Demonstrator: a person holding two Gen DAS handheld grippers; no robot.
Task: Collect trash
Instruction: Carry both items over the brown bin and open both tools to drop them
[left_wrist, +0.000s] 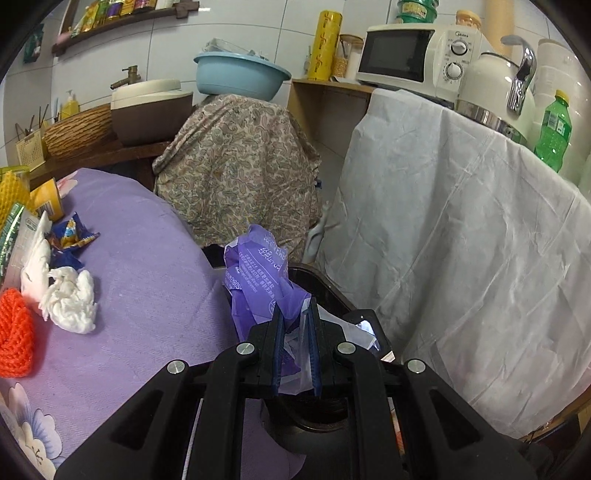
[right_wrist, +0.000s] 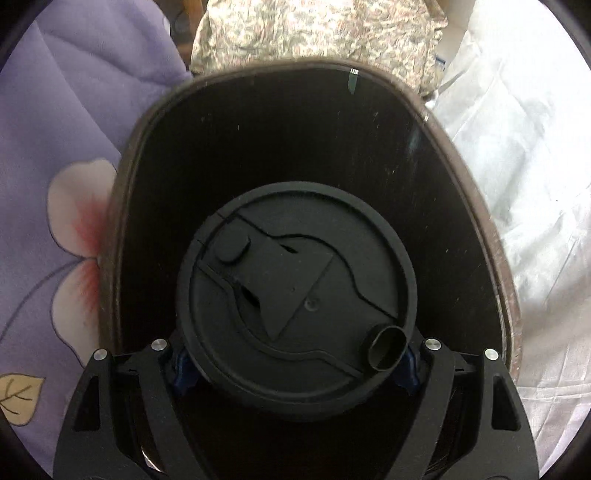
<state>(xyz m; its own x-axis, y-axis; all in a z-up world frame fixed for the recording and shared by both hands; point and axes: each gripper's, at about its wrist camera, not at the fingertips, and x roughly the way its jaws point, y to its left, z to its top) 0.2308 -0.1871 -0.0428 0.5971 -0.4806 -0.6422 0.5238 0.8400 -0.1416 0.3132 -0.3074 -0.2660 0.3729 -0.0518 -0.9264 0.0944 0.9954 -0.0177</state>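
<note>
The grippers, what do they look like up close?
Both the left gripper and the right gripper are matte black plastic frames with triangular cut-outs, round silver bolt heads at the joints, and dark blue pads lining the jaws. No cables, sleeves or hands show.

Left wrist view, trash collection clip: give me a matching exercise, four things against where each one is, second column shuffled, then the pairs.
Things:
1. purple wrapper
2. crumpled white tissue
3. blue basin
4. green bottle

Places:
A. on the paisley-covered stand
B. between the left gripper pads
C. far right, beside the white kettle
D. lying on the purple cloth

Pairs: 1-B, 2-D, 3-A, 4-C
</note>
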